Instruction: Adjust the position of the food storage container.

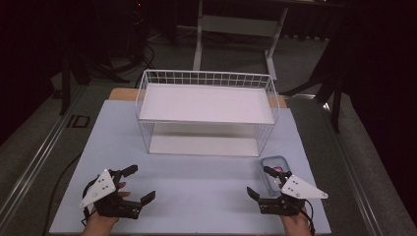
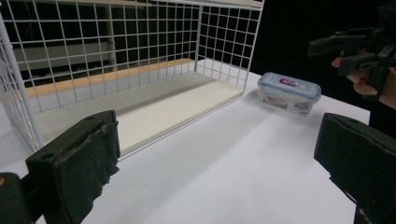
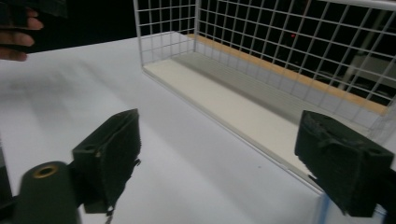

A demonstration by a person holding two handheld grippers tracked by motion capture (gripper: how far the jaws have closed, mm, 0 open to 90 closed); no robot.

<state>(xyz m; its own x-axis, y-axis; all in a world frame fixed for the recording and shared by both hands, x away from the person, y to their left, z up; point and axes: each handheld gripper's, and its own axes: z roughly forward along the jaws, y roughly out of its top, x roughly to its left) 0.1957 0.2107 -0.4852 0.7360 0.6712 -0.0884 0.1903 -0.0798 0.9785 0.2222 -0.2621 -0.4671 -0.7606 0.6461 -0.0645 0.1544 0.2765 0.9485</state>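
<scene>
I see a pale blue-white tabletop (image 1: 196,182) in a dark room with grey floor and a white metal frame (image 1: 236,29) beyond. A white two-tier wire rack (image 1: 206,113) stands at the far middle. The clear lidded plastic box (image 1: 273,167) sits right of the rack; its red-blue label is unreadable. The left gripper (image 1: 137,183) and right gripper (image 1: 260,181) hover near me, jaws spread wide, empty.

White wire-grid rack (image 1: 206,110) with white shelves on a pale blue-white surface (image 1: 196,187). Clear container (image 1: 273,169) with blue-rimmed lid, red and blue label. Black grippers carrying grey plates.
</scene>
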